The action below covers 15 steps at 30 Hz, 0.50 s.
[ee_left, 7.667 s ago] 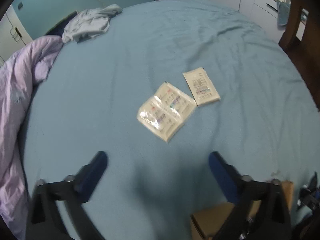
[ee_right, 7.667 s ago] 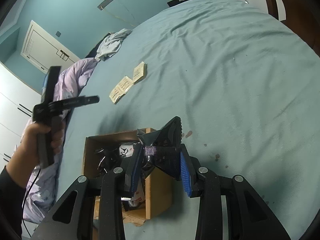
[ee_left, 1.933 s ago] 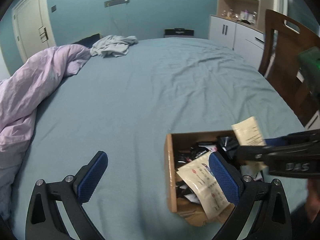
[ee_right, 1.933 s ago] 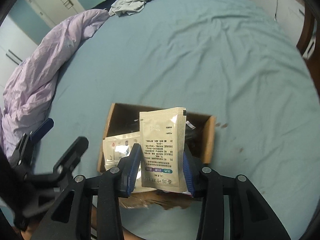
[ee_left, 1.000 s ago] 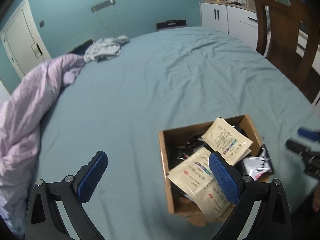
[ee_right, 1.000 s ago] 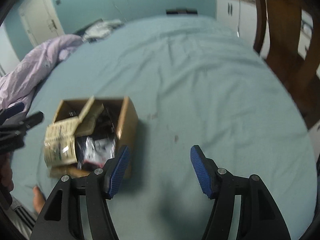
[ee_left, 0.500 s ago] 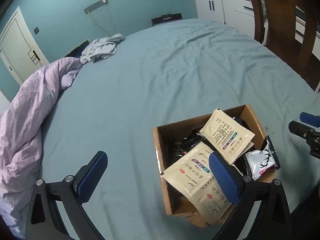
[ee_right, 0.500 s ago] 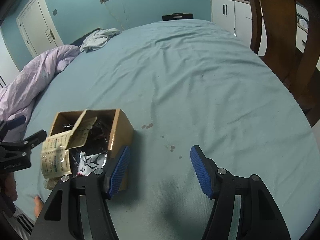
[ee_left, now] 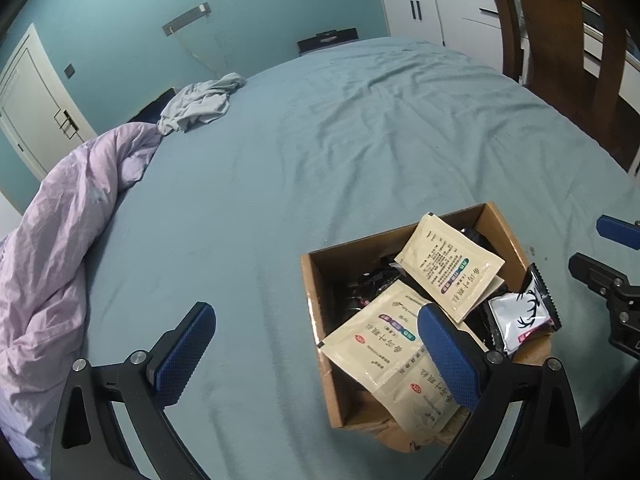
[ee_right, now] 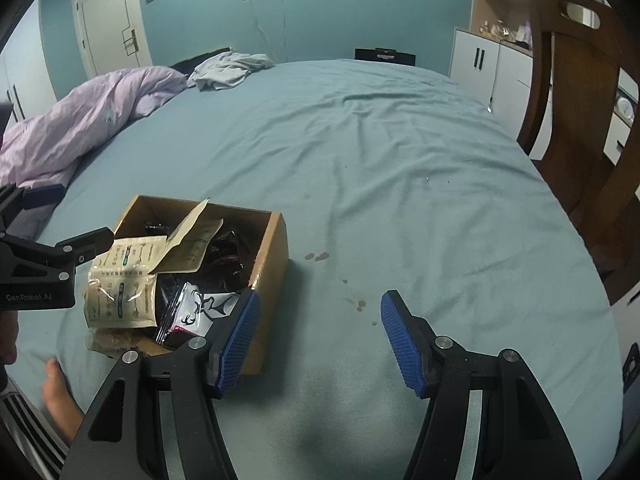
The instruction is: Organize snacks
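A brown cardboard box sits on the teal bed near its front edge, filled with snack packets. Two beige sachets lie on top, and a black-and-white packet with antlers leans at the box's near corner. My left gripper is open over the bed, its right finger above the box. My right gripper is open and empty, to the right of the box over bare sheet. Each gripper shows at the edge of the other's view.
A lilac duvet is bunched along the bed's left side, with a grey garment at the far end. A wooden chair and white cabinets stand to the right. Small dark stains mark the sheet. A person's bare foot shows bottom left.
Both views have rolled slightly. Both grippers stay open and empty beside the box, and the packets lie as before.
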Each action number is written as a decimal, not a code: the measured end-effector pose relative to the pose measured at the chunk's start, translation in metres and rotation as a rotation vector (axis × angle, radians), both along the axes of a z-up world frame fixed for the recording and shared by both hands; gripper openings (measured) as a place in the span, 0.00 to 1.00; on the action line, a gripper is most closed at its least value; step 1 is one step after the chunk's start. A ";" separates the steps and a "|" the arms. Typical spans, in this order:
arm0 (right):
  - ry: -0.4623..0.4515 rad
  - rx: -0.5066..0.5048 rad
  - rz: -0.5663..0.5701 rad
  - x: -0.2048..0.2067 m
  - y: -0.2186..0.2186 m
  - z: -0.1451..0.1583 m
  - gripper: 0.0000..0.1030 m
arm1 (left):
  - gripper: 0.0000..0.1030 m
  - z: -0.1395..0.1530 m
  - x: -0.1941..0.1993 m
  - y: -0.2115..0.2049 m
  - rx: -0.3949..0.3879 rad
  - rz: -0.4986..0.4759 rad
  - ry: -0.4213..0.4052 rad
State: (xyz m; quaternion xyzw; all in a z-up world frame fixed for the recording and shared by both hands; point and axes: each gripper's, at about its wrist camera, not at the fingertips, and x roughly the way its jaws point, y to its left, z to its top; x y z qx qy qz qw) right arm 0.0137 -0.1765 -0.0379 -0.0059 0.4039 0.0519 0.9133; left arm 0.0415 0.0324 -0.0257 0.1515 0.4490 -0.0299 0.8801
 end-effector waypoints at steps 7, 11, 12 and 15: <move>0.001 0.001 0.008 0.001 0.002 0.002 0.60 | 1.00 -0.002 0.003 0.003 -0.025 0.004 0.023; 0.003 -0.002 0.011 0.002 0.003 0.001 0.60 | 1.00 -0.002 0.004 0.003 -0.028 0.002 0.025; 0.004 -0.002 0.013 0.002 0.003 0.001 0.60 | 1.00 -0.002 0.004 0.003 -0.026 0.002 0.024; 0.007 -0.006 0.015 0.003 0.003 0.000 0.60 | 1.00 -0.001 0.004 0.003 -0.025 0.001 0.017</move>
